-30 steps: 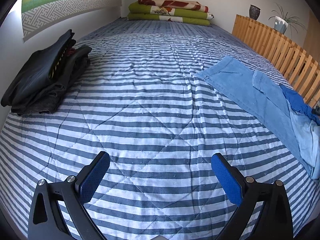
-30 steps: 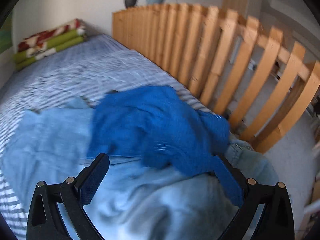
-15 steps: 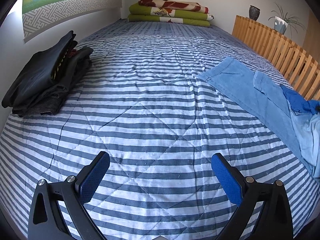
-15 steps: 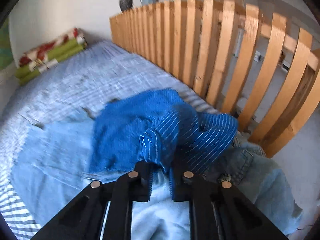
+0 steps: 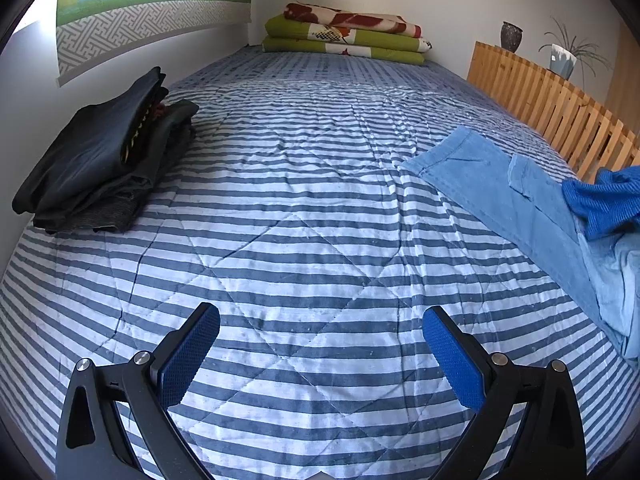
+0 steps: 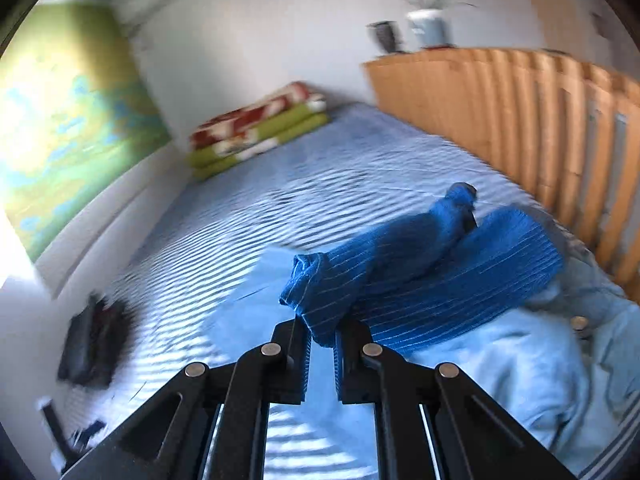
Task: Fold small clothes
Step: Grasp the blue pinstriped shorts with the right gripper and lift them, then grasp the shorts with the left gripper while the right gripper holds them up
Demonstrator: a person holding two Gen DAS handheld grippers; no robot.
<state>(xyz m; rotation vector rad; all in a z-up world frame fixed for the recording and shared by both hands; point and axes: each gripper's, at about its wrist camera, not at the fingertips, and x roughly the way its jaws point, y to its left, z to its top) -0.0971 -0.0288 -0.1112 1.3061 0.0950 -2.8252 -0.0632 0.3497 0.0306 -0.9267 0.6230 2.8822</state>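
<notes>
My right gripper [image 6: 322, 338] is shut on a bright blue pinstriped garment [image 6: 420, 276], pinching a bunched edge of it and holding it lifted above the light blue clothes [image 6: 500, 368]. The same blue garment [image 5: 604, 200] shows at the right edge of the left wrist view, raised over a light blue cloth [image 5: 492, 184] spread on the bed. My left gripper [image 5: 320, 344] hovers open over bare striped bedcover [image 5: 300, 208], nothing between its blue pads.
A pile of folded dark clothes [image 5: 104, 160] lies at the bed's left by the wall. Folded green and red blankets [image 5: 344, 36] sit at the far end. A wooden slatted rail [image 5: 560, 112] runs along the right side.
My right gripper closed on the blue garment, then lifted it and swung left towards the middle of the bed. The left gripper stayed where it was, open.
</notes>
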